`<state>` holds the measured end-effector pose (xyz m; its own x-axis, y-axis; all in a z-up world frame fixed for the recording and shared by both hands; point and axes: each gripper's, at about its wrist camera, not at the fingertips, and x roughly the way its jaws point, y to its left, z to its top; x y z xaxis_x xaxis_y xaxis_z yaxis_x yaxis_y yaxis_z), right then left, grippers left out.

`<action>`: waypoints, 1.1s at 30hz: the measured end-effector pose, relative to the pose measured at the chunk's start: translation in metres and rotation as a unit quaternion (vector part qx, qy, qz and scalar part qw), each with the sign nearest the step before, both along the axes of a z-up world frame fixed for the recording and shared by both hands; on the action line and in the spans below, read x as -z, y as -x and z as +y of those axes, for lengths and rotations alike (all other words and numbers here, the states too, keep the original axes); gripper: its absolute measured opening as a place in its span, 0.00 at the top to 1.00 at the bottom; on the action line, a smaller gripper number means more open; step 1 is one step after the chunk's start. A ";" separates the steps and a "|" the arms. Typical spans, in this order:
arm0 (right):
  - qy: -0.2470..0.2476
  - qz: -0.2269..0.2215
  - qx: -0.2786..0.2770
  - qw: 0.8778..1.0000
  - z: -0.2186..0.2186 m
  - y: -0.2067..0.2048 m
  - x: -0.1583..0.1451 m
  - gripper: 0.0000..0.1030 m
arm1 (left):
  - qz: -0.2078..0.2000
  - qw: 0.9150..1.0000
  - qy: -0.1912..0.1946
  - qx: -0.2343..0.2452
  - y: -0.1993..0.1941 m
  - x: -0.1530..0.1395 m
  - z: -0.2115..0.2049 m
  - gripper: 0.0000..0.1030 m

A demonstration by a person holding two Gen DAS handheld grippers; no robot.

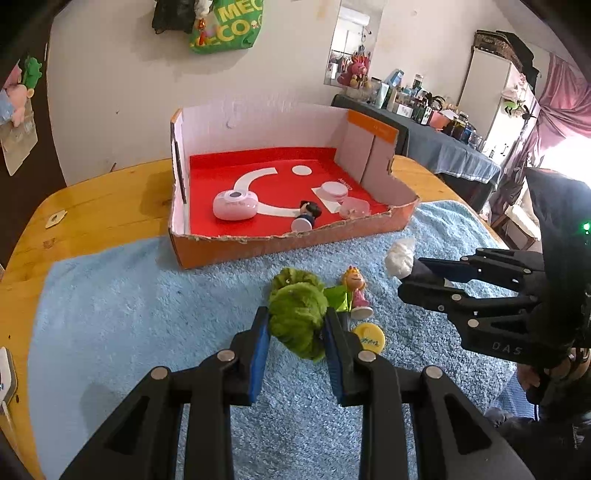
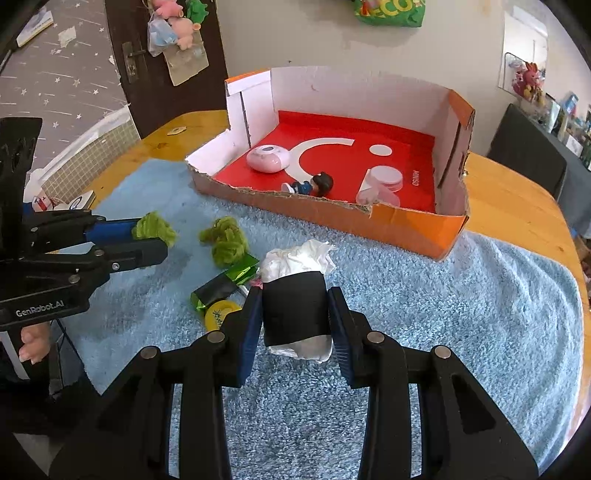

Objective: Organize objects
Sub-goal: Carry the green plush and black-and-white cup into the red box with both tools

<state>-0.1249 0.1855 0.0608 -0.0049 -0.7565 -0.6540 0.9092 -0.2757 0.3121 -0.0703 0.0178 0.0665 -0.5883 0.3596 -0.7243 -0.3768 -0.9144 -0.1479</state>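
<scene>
Blue towel [image 2: 443, 314] bare right | left gripper [image 1: 295, 325] pinching green yarn [image 1: 295, 314] | right gripper [image 2: 293, 314] pinching black roll [image 2: 295, 306]

"GenRobot.AI" reads on the left tongs [image 2: 147, 242] body, "DAS" on the right tongs [image 1: 410, 275], "MEC" and "CO" on the green bag [image 1: 227, 26].

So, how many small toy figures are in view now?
2. One dark-haired figure lies inside the cardboard box; one blonde figure lies on the blue towel. More could be hidden.
</scene>
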 end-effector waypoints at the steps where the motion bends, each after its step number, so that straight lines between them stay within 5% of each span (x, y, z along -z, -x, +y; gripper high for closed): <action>1: 0.001 -0.001 -0.001 1.000 0.000 0.001 -0.001 0.67 | 0.003 1.000 0.001 0.000 -0.001 -0.002 0.000 0.72; 9: 0.024 0.030 -0.009 0.999 -0.005 0.016 -0.033 0.67 | 0.047 0.999 0.004 -0.002 0.019 -0.041 -0.001 0.72; 16: 0.009 0.069 0.000 0.998 -0.050 0.062 -0.063 0.67 | 0.050 0.998 0.027 0.005 0.081 -0.062 0.018 0.72; 33: -0.126 0.064 -0.032 0.989 -0.181 0.129 -0.028 0.67 | -0.028 0.991 0.129 -0.009 0.218 -0.007 0.053 0.71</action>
<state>-0.2538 0.0047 0.0891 -0.0562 -0.5709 -0.8191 0.9550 -0.2700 0.1226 -0.2880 0.0708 0.0736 -0.5488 0.1491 -0.8226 -0.3587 -0.9308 0.0706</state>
